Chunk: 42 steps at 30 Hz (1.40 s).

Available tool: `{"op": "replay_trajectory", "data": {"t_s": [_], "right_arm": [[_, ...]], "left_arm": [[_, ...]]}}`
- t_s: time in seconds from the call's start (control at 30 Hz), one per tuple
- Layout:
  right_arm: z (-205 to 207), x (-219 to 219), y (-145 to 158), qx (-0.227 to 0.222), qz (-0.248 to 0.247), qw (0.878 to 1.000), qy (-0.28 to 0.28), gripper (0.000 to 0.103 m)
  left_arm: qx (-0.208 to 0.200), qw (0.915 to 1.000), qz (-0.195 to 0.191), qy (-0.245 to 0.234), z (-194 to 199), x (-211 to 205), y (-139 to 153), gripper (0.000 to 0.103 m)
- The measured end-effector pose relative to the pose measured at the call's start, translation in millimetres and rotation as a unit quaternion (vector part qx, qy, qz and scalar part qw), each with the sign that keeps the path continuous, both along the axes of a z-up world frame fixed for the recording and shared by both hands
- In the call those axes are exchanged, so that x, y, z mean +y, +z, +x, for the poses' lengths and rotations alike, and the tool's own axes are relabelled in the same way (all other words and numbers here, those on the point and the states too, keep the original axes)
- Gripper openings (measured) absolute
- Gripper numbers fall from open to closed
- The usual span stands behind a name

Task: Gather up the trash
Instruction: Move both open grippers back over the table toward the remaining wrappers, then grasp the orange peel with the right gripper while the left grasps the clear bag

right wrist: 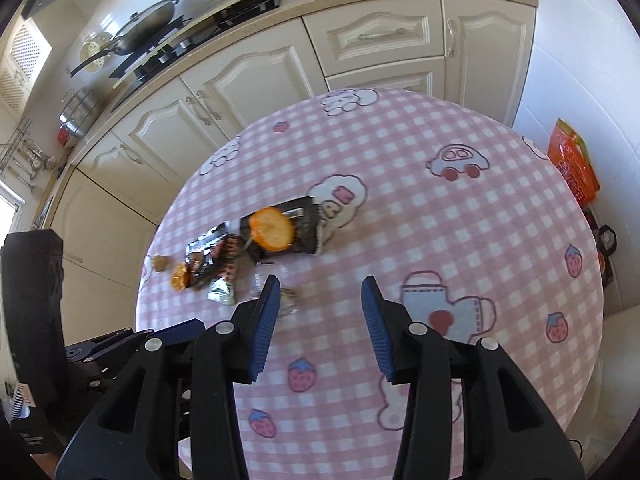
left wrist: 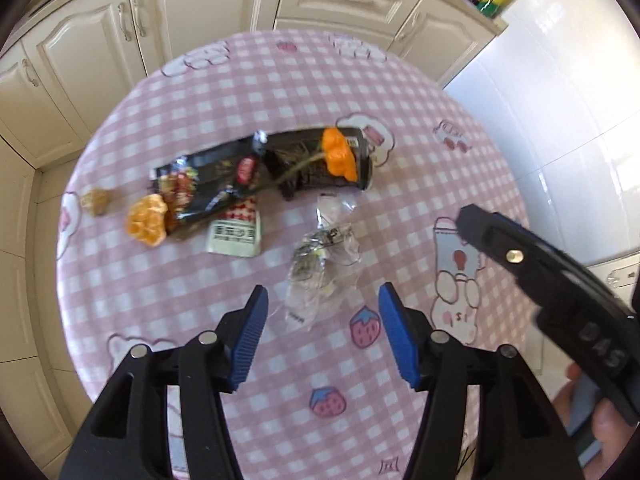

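Trash lies on the round pink checked table [left wrist: 248, 92]: a black snack wrapper [left wrist: 216, 188], a second black wrapper [left wrist: 312, 168] with an orange peel [left wrist: 340, 156] on it, another peel [left wrist: 146, 220], a small brown scrap [left wrist: 96, 202], a white sachet [left wrist: 236, 232] and a crumpled clear wrapper [left wrist: 320, 256]. My left gripper [left wrist: 322, 320] hangs open above the table, the clear wrapper just beyond its blue pads. My right gripper [right wrist: 320, 300] is open too, over bare cloth right of the pile [right wrist: 264, 236], and shows from the side in the left wrist view [left wrist: 472, 228].
Cream kitchen cabinets [right wrist: 256, 76] run behind the table, with a hob and a pan [right wrist: 148, 24] on the counter. A tall black object [right wrist: 32, 300] stands at the left of the right wrist view. An orange bag [right wrist: 572, 160] sits beyond the table's right edge.
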State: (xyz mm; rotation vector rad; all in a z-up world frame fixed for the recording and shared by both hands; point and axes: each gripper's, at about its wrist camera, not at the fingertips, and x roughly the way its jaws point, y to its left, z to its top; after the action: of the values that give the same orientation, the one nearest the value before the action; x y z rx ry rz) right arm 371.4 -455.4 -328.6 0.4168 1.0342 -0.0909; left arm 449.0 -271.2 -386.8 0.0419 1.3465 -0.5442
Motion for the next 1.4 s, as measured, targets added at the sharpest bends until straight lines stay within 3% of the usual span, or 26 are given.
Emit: {"op": "replay_trajectory", "data": {"t_s": [0.17,0.2,0.23,0.3,0.53,0.8,0.87,0.9,0.97,1.23,1.4], "right_arm": [[0,-15,-10,0.009,0.011,1.0,0.001,0.041],[1,-16,-12,0.01,0.013,1.0,0.003,0.041],[2,-17,-13,0.01,0.014,1.0,0.004,0.041],[7,-16,-13,0.009,0.018,1.0,0.011,0.041],[35,0,-10,-0.004,0.029,0.999,0.045,0.042],[73,34,-23,0.0,0.009,0.997,0.082,0.041],[81,39,-32,0.015,-0.001,0.996,0.086,0.028],[84,40,-36,0.023,0.002,0.996,0.087,0.015],[83,40,-37,0.026,0.0,0.996,0.086,0.013],[67,68,5,-0.013,-0.028,0.994,0.102,0.011],[63,127,33,-0.045,-0.027,0.988,0.148,0.011]], "left_arm": [[0.028,0.9993,0.024,0.007,5,-14,-26,0.053],[0.032,0.9992,0.024,0.008,7,-13,-30,0.047],[0.037,0.999,0.022,0.009,9,-13,-33,0.033],[0.038,0.999,0.018,0.014,9,-12,-34,0.029],[0.024,0.9988,-0.005,0.042,4,25,-3,0.028],[0.01,0.9903,-0.016,0.138,18,91,17,0.028],[0.008,0.9885,-0.018,0.15,21,100,17,0.028],[0.009,0.9873,-0.023,0.157,23,107,17,0.028],[0.01,0.986,-0.03,0.164,24,111,15,0.028],[0.007,0.9781,-0.059,0.199,22,166,23,0.028],[0.0,0.9703,-0.065,0.233,16,223,33,0.028]]}}
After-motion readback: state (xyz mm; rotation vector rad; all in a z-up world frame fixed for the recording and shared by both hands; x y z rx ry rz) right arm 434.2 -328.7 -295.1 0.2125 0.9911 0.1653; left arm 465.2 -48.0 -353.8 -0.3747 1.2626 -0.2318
